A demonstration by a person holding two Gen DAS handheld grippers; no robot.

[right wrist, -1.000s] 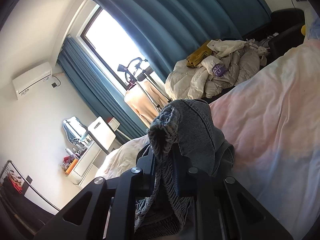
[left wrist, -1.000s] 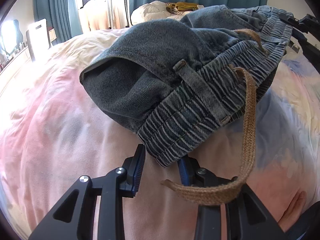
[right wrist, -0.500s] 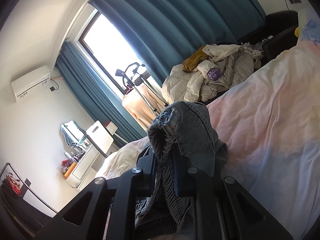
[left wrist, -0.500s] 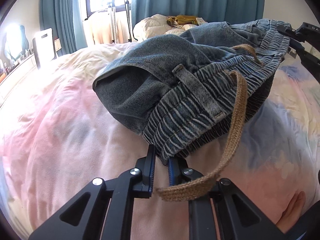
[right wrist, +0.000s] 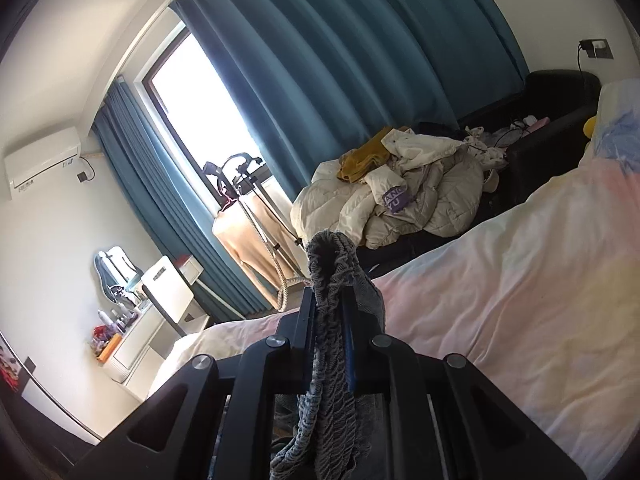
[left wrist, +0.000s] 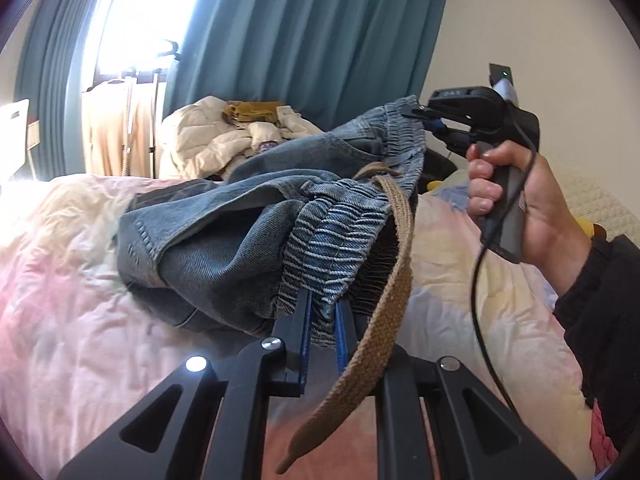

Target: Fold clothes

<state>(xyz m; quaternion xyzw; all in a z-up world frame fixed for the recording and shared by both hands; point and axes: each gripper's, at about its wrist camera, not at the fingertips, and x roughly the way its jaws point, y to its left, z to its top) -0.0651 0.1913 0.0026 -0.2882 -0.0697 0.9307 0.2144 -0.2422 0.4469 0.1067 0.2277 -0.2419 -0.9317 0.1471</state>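
Blue denim shorts (left wrist: 224,232) with a gathered elastic waistband hang between my two grippers above the bed. My left gripper (left wrist: 320,312) is shut on the near end of the waistband. A tan woven drawstring (left wrist: 384,300) hangs from the waistband over the left gripper. My right gripper (left wrist: 430,118) shows in the left wrist view, held by a hand, shut on the far end of the waistband. In the right wrist view the right gripper (right wrist: 330,308) pinches the bunched waistband (right wrist: 332,264). The rest of the shorts is hidden below it.
The bed has a pastel pink and yellow duvet (left wrist: 80,300) (right wrist: 520,280). A pile of cream jackets (right wrist: 400,196) lies on a dark sofa beyond the bed. Teal curtains (right wrist: 340,80), a garment steamer stand (right wrist: 248,200) and a dresser (right wrist: 136,336) stand behind.
The left gripper closed on the waistband's near end. Both grippers then lifted the shorts up off the duvet, and the views tilted up toward the curtains.
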